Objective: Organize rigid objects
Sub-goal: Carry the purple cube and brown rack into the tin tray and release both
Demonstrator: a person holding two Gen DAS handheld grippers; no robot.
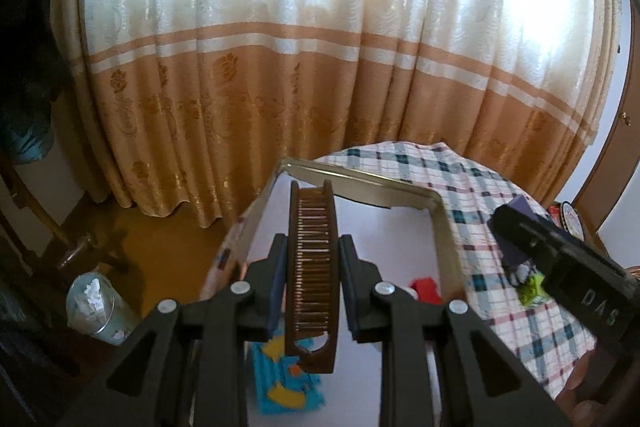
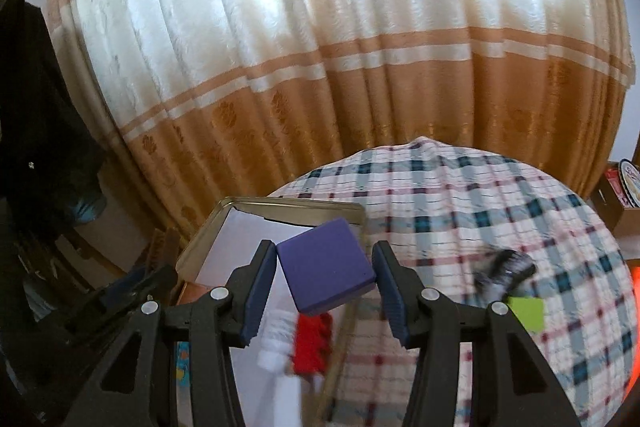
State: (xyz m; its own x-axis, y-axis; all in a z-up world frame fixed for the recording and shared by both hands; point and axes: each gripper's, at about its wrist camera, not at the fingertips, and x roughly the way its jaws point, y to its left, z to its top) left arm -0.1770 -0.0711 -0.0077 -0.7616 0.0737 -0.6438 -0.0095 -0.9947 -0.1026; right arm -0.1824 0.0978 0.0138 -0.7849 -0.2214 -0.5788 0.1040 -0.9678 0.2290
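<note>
My left tongs (image 1: pixel 313 281) are clamped on a brown comb (image 1: pixel 314 267) over the metal tin (image 1: pixel 448 227); right tongs (image 2: pixel 325 281) grip a purple block (image 2: pixel 326 265), tin at 9 o'clock.

Brown comb (image 1: pixel 313 269), purple block (image 2: pixel 326 263), and a tin box (image 1: pixel 446 227) that's gold outside, white inside, with red (image 1: pixel 425 289) and blue-yellow (image 1: pixel 286 385) toys. Tablecloth (image 2: pixel 460 203) is white plaid with teal and red lines. The far curtain (image 1: pixel 280 47) is cream over orange, florals and stripes.
</note>
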